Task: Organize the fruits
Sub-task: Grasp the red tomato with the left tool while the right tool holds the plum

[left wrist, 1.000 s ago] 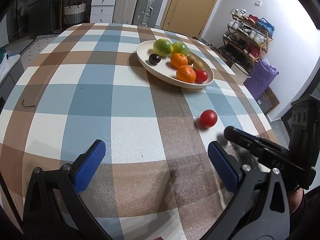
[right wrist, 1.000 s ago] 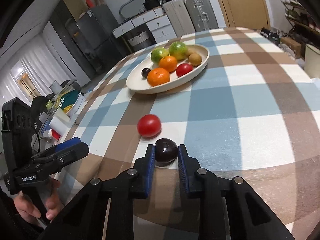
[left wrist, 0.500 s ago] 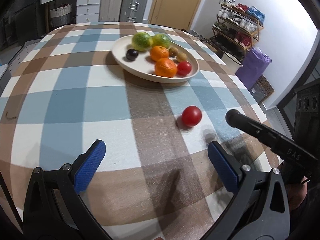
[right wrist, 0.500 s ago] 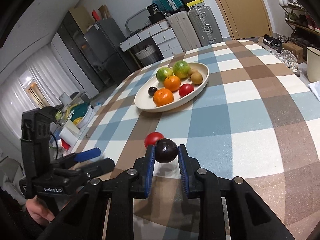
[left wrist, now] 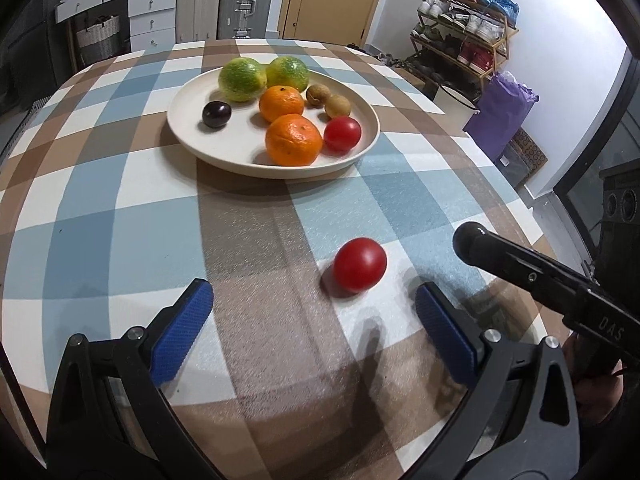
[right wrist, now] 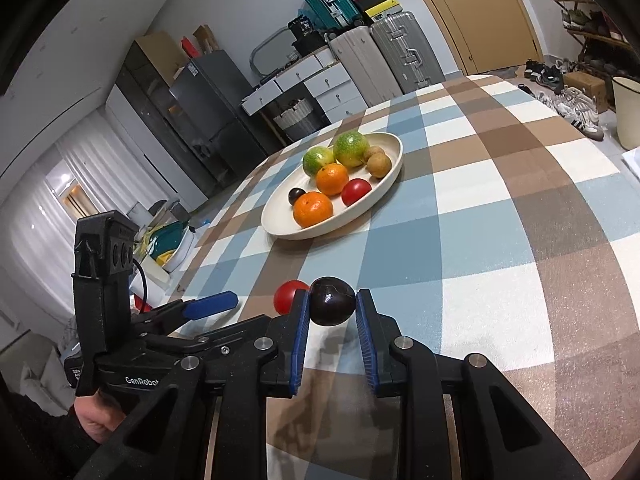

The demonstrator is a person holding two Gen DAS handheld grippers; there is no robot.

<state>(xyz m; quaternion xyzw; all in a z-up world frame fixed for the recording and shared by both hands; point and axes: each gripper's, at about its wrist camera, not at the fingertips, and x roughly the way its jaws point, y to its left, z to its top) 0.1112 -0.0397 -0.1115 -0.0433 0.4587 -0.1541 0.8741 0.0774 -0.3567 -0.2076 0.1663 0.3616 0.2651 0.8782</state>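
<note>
Right gripper [right wrist: 331, 322] clamps the dark plum [right wrist: 333, 306] clear of the cloth, transfer under way; next, carry toward the plate [right wrist: 384, 184] at twelve o'clock, while the left gripper [left wrist: 312, 316], jaws wide and empty, faces the loose tomato [left wrist: 360, 265].

Two tomatoes [left wrist: 360, 265], plums [right wrist: 333, 306], oranges [left wrist: 294, 140], limes [left wrist: 242, 79], longans [left wrist: 337, 106].

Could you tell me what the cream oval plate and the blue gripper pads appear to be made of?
Cream oval plate: probably matte ceramic or melamine; smooth, even, no glare. Blue gripper pads: likely rubber or soft plastic; fine knurled texture, dull finish.
</note>
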